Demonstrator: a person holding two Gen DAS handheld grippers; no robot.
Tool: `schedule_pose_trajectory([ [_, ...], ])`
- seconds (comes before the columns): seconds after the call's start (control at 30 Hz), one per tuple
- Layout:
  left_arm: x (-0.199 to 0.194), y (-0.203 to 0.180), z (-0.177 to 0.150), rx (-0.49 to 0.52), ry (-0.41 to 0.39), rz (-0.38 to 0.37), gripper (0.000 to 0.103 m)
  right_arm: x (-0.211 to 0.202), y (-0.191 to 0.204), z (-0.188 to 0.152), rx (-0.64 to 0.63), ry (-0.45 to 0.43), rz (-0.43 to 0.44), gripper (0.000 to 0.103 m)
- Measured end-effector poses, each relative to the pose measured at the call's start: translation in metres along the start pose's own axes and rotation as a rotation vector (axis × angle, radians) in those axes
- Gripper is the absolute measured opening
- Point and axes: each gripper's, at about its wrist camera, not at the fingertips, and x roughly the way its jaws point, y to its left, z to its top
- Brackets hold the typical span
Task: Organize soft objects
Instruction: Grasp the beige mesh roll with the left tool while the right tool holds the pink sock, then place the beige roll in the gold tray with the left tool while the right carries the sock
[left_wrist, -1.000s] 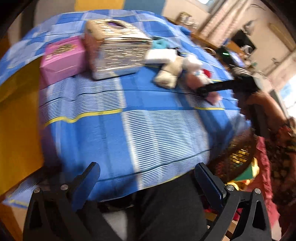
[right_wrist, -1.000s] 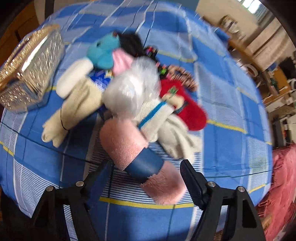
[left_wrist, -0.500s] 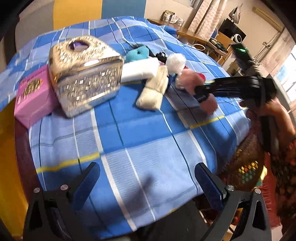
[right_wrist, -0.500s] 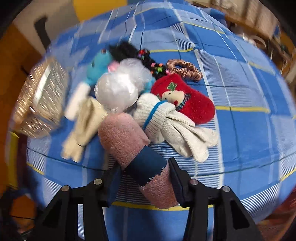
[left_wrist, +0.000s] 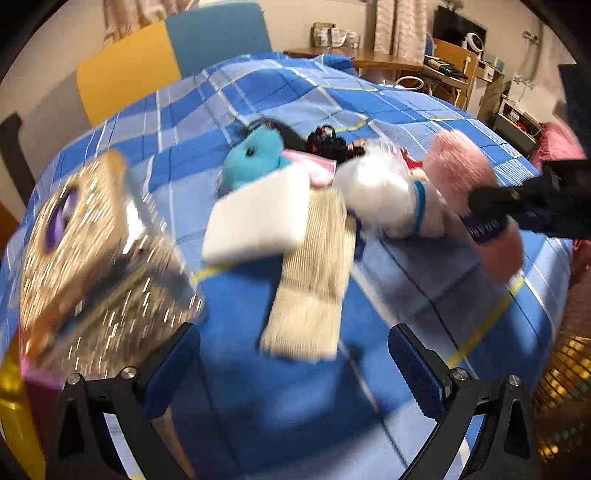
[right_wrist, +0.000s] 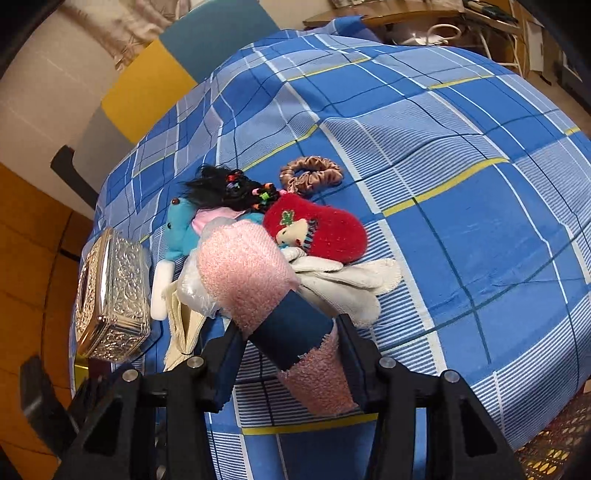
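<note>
Right gripper is clamped on the pink roll, with both pads pressing the dark band around its middle. The roll is lifted at an angle: its upper end overhangs the pile, its lower end hangs below the jaws, and it appears clear of the cloth. Left gripper stands wide apart with nothing between its jaws, pointing down at the cream sock.

Remaining soft items lie bunched together on the cloth: blue toy, red mitten, white glove, a white bagged item, a white pad and black hair ties. A scrunchie lies just beyond them. The silver box sits beside the pile on the left. No sorting container can be identified with certainty.

Likely faults from this state:

- Slip. The grip sits on the smooth band, not on the plush. A quick swing or tilt could let the roll slide out through the jaws.
- Unrolling. If the band shifts toward either end, the roll may loosen and sag.
- Snagging. The upper end of the roll hangs close over the bagged item and glove; a low sweep could drag them along.
- Collision. Both grippers work over the same pile. The left-wrist view is blurred, so clearance between the two cannot be judged.
- Box strike. The left gripper is close to the silver box; a sideways move could knock it.
</note>
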Motion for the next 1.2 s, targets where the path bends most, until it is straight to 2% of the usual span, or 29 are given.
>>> schedule_pose_trajectory([
  [0.13,0.018,-0.01,0.013,0.058,-0.023,0.028,0.1,0.006,0.001,0.003,0.006,-0.007,0.001,0.049],
  [0.2,0.027,-0.012,0.017,0.083,-0.025,0.026,0.094,0.006,0.001,0.003,0.011,-0.01,0.008,0.049],
  [0.23,0.031,-0.014,0.018,0.091,-0.02,0.026,0.09,0.005,0.001,0.003,0.016,-0.016,0.009,0.049],
  [0.3,0.041,-0.014,0.018,0.086,0.021,0.018,0.074,0.003,-0.002,0.002,0.026,-0.024,0.009,0.049],
  [0.37,0.045,-0.006,0.017,0.039,0.029,-0.032,0.07,0.001,-0.004,0.002,0.039,-0.036,0.005,0.049],
  [0.43,0.045,0.003,0.015,-0.011,0.042,-0.078,0.055,0.001,-0.005,0.003,0.049,-0.045,0.005,0.049],
  [0.47,0.044,0.006,0.014,-0.024,0.037,-0.087,0.045,0.001,-0.005,0.003,0.052,-0.049,0.007,0.049],
  [0.53,0.041,0.011,0.009,-0.037,0.036,-0.072,0.044,0.0,-0.006,0.003,0.059,-0.055,0.003,0.049],
  [0.7,0.028,0.017,-0.012,-0.042,0.02,-0.093,0.043,-0.002,-0.007,0.003,0.068,-0.067,0.001,0.049],
  [0.87,0.003,0.018,-0.045,-0.065,0.01,-0.113,0.045,-0.002,-0.008,0.003,0.081,-0.075,-0.013,0.049],
  [0.93,-0.004,0.019,-0.052,-0.07,-0.008,-0.123,0.056,-0.002,-0.008,0.003,0.08,-0.071,-0.015,0.049],
  [0.97,-0.007,0.02,-0.054,-0.07,-0.022,-0.131,0.077,-0.001,-0.008,0.003,0.08,-0.07,-0.016,0.049],
  [1.0,-0.01,0.018,-0.054,-0.069,-0.044,-0.126,0.093,-0.001,-0.008,0.003,0.081,-0.07,-0.018,0.049],
  [1.03,-0.012,0.019,-0.052,-0.068,-0.059,-0.118,0.095,-0.001,-0.008,0.003,0.081,-0.071,-0.018,0.049],
  [1.13,-0.007,0.016,-0.043,-0.05,-0.056,-0.125,0.088,-0.001,-0.008,0.003,0.082,-0.069,-0.024,0.049],
  [1.17,-0.001,0.014,-0.039,-0.037,-0.04,-0.123,0.075,0.0,-0.008,0.003,0.083,-0.066,-0.028,0.049],
  [1.2,0.006,0.011,-0.039,-0.016,-0.005,-0.114,0.058,0.001,-0.008,0.003,0.084,-0.062,-0.035,0.049],
])
